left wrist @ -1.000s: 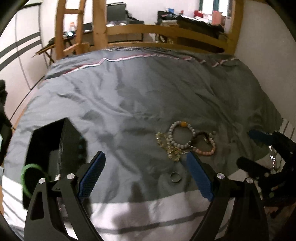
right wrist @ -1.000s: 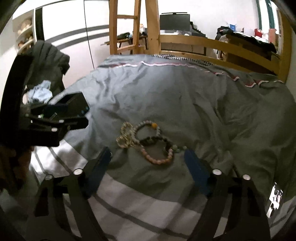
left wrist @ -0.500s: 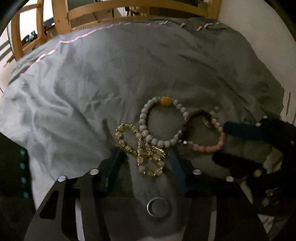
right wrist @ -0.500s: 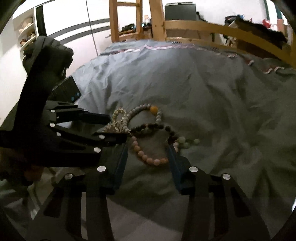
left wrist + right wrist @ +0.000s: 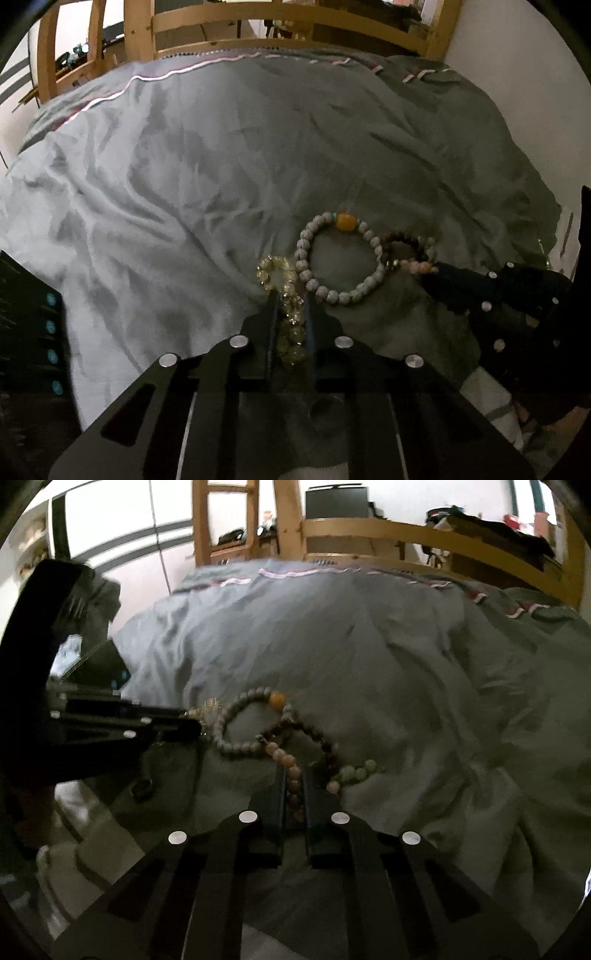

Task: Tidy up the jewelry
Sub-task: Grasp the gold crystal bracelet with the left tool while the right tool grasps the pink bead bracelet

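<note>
Closing, left gripper (image 5: 290, 306) fingers pinch one yellow bracelet (image 5: 284, 295); right gripper (image 5: 294, 786) one pink bracelet (image 5: 291, 771).

The rumpled cotton duvet (image 5: 192, 177) was plain grey, edged at its far end with a pink-and-white wavy trim (image 5: 147, 79). On it, the round bracelet of speckled off-white beads (image 5: 338, 260) carried 1 large orange bead beside a small turquoise one. The clear yellow crystal bead bracelet (image 5: 284, 291) glinted gold. The string of pale pink beads (image 5: 291, 775) ran into dark brown and light green ones. The wooden bed rail (image 5: 288, 20) was honey-coloured.
</note>
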Demonstrator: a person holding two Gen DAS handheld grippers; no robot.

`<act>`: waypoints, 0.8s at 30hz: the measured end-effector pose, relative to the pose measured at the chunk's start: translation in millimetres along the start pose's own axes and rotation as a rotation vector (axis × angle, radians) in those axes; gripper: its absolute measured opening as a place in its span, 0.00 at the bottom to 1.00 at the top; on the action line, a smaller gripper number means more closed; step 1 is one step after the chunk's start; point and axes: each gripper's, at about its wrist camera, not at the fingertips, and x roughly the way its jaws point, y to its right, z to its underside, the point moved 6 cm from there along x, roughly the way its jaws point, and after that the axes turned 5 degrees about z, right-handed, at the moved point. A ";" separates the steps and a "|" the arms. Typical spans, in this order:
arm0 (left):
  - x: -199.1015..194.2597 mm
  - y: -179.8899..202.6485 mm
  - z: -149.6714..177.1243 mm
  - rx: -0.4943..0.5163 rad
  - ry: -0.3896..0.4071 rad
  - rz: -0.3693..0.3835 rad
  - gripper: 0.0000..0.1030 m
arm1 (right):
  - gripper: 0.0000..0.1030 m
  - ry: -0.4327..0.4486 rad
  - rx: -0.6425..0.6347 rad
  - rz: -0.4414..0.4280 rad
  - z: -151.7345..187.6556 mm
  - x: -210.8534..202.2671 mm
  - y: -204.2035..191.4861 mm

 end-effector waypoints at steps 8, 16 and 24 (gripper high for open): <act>-12.0 -3.3 -8.5 -0.007 0.034 0.002 0.10 | 0.08 0.066 0.101 -0.060 -13.3 -14.3 9.3; -25.1 -2.7 -15.1 -0.006 0.074 0.010 0.10 | 0.08 0.095 0.157 -0.092 -17.2 -20.4 17.2; -39.8 -2.9 -20.1 -0.007 0.102 0.002 0.10 | 0.08 0.119 0.165 -0.084 -21.0 -29.0 20.0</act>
